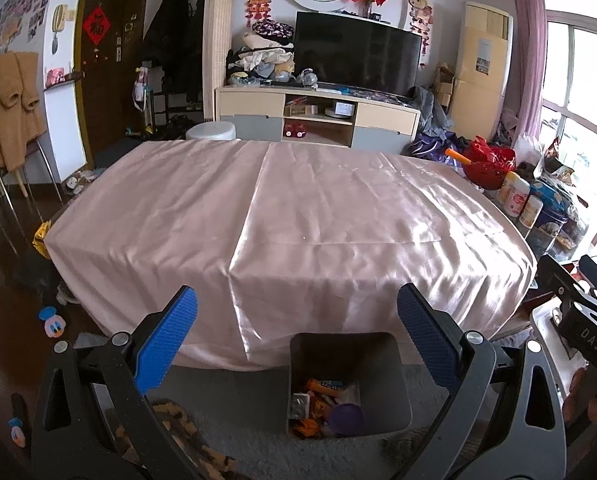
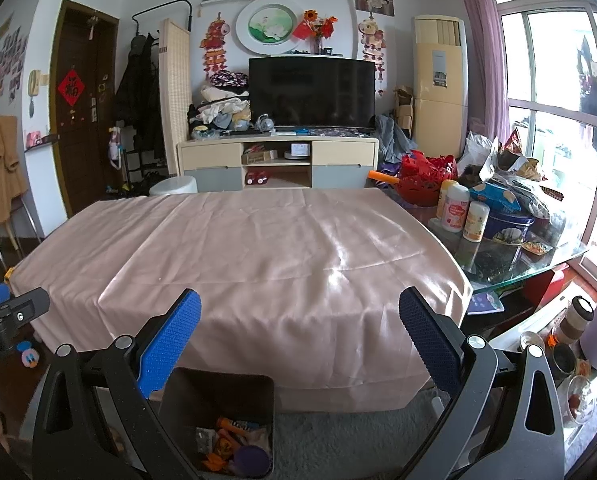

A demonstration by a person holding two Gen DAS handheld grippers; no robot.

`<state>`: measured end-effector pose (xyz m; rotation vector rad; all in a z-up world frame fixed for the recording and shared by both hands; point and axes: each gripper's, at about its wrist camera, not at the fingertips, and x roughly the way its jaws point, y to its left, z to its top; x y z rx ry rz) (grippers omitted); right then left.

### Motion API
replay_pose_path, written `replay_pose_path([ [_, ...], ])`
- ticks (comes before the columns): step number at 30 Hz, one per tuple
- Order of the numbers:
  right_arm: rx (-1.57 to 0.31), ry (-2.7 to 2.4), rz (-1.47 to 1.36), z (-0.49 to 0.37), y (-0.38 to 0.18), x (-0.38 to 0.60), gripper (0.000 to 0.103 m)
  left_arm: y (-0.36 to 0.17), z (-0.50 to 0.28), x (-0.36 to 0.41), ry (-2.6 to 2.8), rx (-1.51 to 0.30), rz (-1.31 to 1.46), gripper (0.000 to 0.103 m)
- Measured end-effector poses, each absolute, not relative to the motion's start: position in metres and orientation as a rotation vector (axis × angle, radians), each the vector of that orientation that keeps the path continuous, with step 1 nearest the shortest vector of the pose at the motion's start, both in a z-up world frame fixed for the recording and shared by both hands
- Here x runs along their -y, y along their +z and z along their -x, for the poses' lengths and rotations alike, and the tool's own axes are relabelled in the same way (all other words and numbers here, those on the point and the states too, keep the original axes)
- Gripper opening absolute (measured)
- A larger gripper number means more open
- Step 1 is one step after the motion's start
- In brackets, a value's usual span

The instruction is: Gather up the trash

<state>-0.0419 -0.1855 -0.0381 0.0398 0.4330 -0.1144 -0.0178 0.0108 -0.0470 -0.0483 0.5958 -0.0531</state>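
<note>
A living room seen from two hand-held grippers, both held above the near edge of a long bench [image 1: 298, 208] draped in a shiny pale pink cloth [image 2: 258, 248] whose top is bare. The left gripper [image 1: 296, 340] has its blue-padded fingers [image 1: 166, 344] spread wide apart, grasping nothing. The right gripper [image 2: 298, 340] is likewise released, its blue fingers [image 2: 170, 344] wide apart with nothing between them. On the grey carpet [image 1: 238, 396] just in front of the bench's near edge stands a dark square bin [image 1: 348, 384], open at the top. Inside it lies the trash [image 1: 326, 408]: orange wrappers, a silvery packet and a purple round lid, all at the bottom. In the left view the bin sits between the fingers, toward the right one; in the right view it sits low, beside the left finger. At the bench's right end, past the cloth, a glass surface [image 2: 546, 264] is crowded with white bottles [image 2: 454, 208], a blue tin [image 2: 506, 224] and crinkled snack bags [image 2: 514, 168]. Beyond the far edge are a television [image 2: 312, 92] on a low cabinet [image 2: 278, 160], a tall air conditioner [image 2: 440, 84], a dark door [image 2: 78, 96] and a bright window [image 2: 554, 112] with pink curtains.
</note>
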Motion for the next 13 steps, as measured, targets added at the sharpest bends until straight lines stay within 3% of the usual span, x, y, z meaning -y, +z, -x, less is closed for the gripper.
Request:
replay_pose_path([
  [13, -0.436, -0.117, -0.045, 0.0416, -0.0401, 0.1849, 0.100, -0.0400, 0.0190, -0.0057, -0.033, -0.575, 0.043, 0.095],
])
